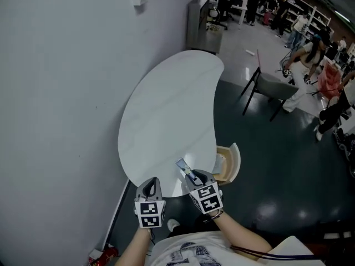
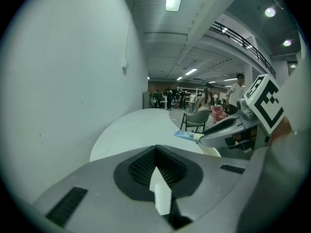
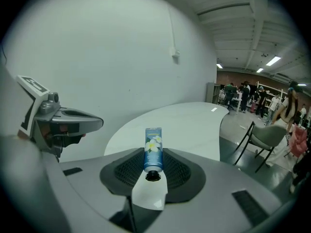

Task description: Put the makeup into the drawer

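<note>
A small blue makeup tube (image 1: pixel 183 167) with a white flower print sticks forward out of my right gripper (image 1: pixel 192 177), which is shut on it near its dark cap end. In the right gripper view the tube (image 3: pixel 153 149) lies lengthwise between the ribbed pads, over the near end of the white table (image 1: pixel 166 121). My left gripper (image 1: pixel 148 184) hangs just left of it, off the table's near edge, with its jaws shut and nothing between them (image 2: pixel 156 154). An open drawer (image 1: pixel 228 163) with a pale wooden inside juts out at the table's right near corner, right of the tube.
The curved table stands against a grey wall (image 1: pixel 66 93). A grey chair (image 1: pixel 272 87) stands on the dark floor beyond the table's right side. A grey cabinet (image 1: pixel 204 24) is at the far end, with several people farther back.
</note>
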`<state>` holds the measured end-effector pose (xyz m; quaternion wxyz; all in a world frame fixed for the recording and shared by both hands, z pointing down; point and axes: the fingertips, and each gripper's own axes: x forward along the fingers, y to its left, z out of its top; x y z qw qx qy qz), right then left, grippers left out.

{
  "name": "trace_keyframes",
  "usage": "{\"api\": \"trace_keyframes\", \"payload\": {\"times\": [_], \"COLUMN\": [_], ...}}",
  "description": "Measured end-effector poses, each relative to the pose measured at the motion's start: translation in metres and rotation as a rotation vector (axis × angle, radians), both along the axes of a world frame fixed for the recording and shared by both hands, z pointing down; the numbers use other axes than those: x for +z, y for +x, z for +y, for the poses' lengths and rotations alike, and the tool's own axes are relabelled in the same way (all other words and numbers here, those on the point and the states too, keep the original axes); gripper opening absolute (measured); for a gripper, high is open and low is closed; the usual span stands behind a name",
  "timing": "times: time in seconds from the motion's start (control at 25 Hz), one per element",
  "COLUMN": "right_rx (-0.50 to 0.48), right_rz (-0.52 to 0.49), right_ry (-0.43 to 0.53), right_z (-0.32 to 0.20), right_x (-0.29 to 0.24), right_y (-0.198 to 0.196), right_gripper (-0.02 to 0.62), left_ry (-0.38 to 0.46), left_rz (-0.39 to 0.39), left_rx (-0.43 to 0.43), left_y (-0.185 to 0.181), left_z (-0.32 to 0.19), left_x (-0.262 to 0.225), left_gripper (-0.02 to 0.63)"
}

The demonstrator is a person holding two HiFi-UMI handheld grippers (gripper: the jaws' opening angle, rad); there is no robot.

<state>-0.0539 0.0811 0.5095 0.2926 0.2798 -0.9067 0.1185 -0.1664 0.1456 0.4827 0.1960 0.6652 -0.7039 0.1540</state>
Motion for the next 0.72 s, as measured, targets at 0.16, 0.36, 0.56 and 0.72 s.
{"api": "trace_keyframes", "payload": {"times": [0.16, 0.36, 0.56, 0.72], "right_rx": [0.036, 0.076, 0.102, 0.115], "right_rz": [0.003, -0.005, -0.011, -0.011], "right_ry": [-0.021, -0.054, -0.069, -0.089], "right_z": [-0.022, -0.053, -0.089, -0.111], "right_x": [0.005, 0.015, 0.022, 0.034], "right_y": [0.038, 0.085, 0.127, 0.159], "right_gripper": [0.130, 0.130, 0.130, 0.130], "left_ry": [-0.007, -0.021, -0.042, -0.061], "left_rz": [0.002, 0.000, -0.012, -0.017], "left_rx": [0.032, 0.077, 0.100, 0.108], "left_y": [0.035, 0.081, 0.121, 0.148], "left_z": [-0.030, -0.070, -0.108, -0.133], "left_x": [0.003, 0.009, 0.018, 0.029], "left_gripper": [0.017, 0.017, 0.017, 0.017]}}
